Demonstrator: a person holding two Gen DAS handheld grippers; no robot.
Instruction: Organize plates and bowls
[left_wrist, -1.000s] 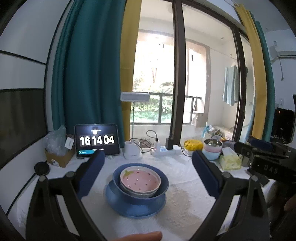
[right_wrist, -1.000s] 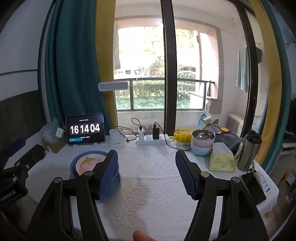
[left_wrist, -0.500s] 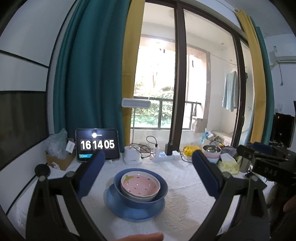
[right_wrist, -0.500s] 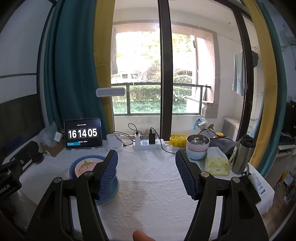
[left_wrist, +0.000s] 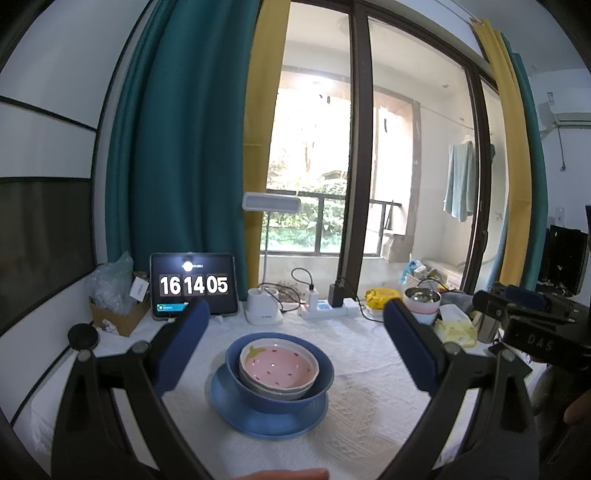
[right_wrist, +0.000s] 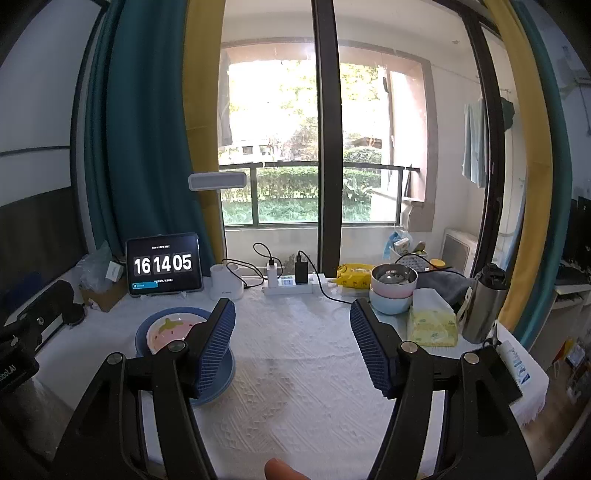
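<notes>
A pink strawberry bowl (left_wrist: 279, 369) sits nested inside a blue bowl (left_wrist: 325, 373), which rests on a blue plate (left_wrist: 236, 413) on the white tablecloth. My left gripper (left_wrist: 295, 339) hovers open in front of the stack, its blue pads wide apart and touching nothing. In the right wrist view the same stack (right_wrist: 168, 330) lies at the left, partly hidden behind one pad. My right gripper (right_wrist: 293, 347) is open over bare cloth, nothing between its fingers. A second stack of small bowls (right_wrist: 392, 291), metal on pink on light blue, stands at the back right.
Along the back edge stand a tablet clock (right_wrist: 163, 265), a white lamp base (right_wrist: 226, 282), a power strip (right_wrist: 291, 286) with cables and a yellow pack (right_wrist: 352, 275). A tissue pack (right_wrist: 432, 321) and a steel flask (right_wrist: 484, 302) stand at the right. A cardboard box (left_wrist: 118, 314) sits far left.
Both views show more of the window and less of the table than a second ago, as if tipped slightly upward. The bowls and plate have not moved. Both grippers stay open.
</notes>
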